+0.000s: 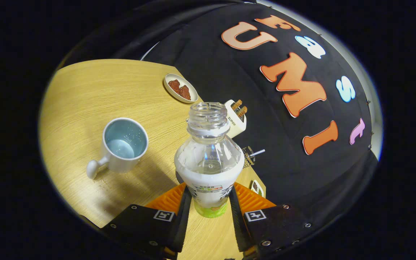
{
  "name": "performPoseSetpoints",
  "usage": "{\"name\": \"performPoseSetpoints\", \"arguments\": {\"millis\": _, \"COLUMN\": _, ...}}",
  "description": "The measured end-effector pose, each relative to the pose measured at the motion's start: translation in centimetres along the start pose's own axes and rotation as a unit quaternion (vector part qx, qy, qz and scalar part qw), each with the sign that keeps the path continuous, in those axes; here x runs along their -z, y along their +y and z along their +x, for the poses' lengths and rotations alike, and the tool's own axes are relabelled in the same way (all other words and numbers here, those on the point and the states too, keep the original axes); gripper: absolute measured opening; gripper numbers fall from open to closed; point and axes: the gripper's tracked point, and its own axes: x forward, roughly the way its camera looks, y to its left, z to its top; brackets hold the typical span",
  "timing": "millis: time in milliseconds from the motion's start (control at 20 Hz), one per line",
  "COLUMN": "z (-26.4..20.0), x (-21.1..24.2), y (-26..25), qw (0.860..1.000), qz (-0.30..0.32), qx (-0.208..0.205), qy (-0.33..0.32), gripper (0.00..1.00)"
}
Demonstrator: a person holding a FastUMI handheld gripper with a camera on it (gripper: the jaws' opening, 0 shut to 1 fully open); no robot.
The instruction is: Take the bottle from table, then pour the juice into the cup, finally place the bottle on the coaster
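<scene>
Orange fingers (211, 202) clamp the bottle (209, 159); cup (123, 144), toaster (236, 119) and plate (180, 88) stand beyond.

A staged recording booth set up as a breakfast corner: a pale wooden table (85, 90) stands against a black cloth wall (265, 119), bearing a mug (123, 146), a small dish of brown food (180, 88), a white toaster (236, 118) and an open bottle (209, 159).
</scene>
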Motion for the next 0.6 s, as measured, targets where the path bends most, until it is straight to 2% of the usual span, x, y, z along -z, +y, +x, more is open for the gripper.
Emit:
{"name": "performPoseSetpoints", "arguments": {"millis": 250, "z": 0.6, "x": -0.7, "y": 0.5, "qw": 0.997, "qz": -0.074, "qx": 0.015, "qy": -0.006, "gripper": 0.56}}
{"name": "performPoseSetpoints", "arguments": {"millis": 600, "z": 1.8, "x": -1.0, "y": 1.0, "qw": 0.983, "qz": -0.18, "qx": 0.038, "qy": -0.02, "gripper": 0.56}}
